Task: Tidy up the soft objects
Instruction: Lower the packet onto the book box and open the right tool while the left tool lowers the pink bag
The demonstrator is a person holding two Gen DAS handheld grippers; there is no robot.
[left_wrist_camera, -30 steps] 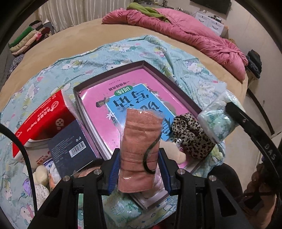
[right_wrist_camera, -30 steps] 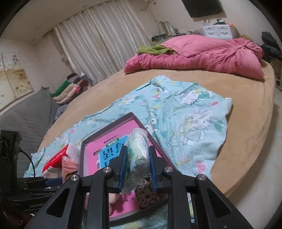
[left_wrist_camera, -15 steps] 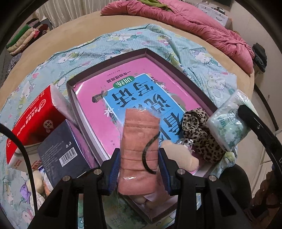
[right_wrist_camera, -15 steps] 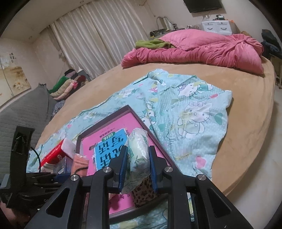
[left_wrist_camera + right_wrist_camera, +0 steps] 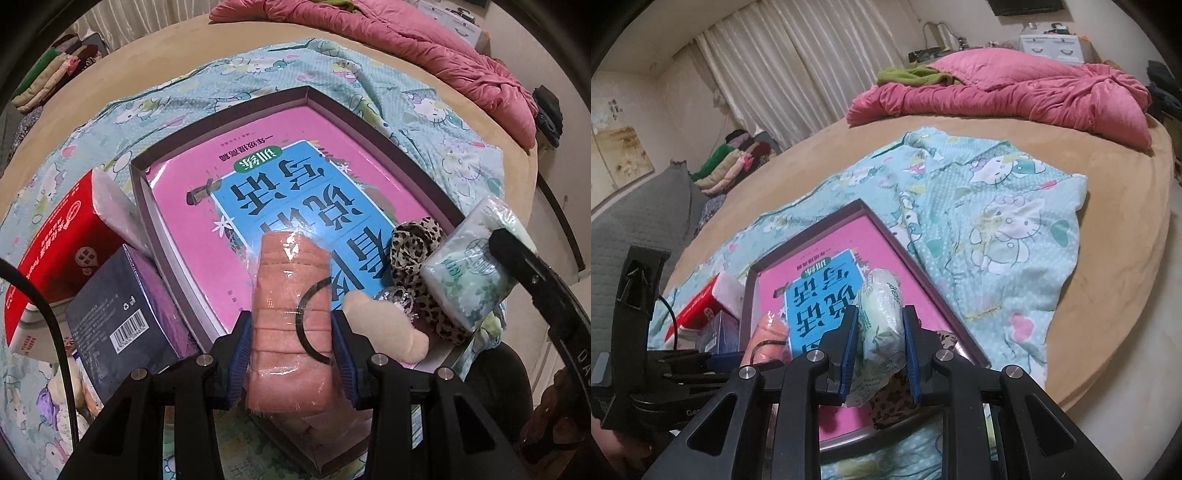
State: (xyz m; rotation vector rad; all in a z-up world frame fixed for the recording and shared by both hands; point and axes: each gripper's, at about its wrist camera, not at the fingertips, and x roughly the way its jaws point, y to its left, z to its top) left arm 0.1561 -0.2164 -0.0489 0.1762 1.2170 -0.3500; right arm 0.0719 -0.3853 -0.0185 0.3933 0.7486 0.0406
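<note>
Bed [image 5: 1126, 206] beyond the tray [image 5: 388, 136] lies bare.
Left gripper [image 5: 291, 332] clamps the pink pack [image 5: 288, 314], long axis forward; right gripper [image 5: 879, 343] clamps tissues [image 5: 881, 325].

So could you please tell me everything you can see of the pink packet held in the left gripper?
The pink packet is a stack of salmon-pink ribbed cloth pieces sealed in clear, glossy plastic wrap, with a thin black loop curving across its front. It stands upright, clamped at its sides between the blue pads of the left gripper, and is held above the near end of the shallow purple box, over the pink and blue book lying inside.
</note>
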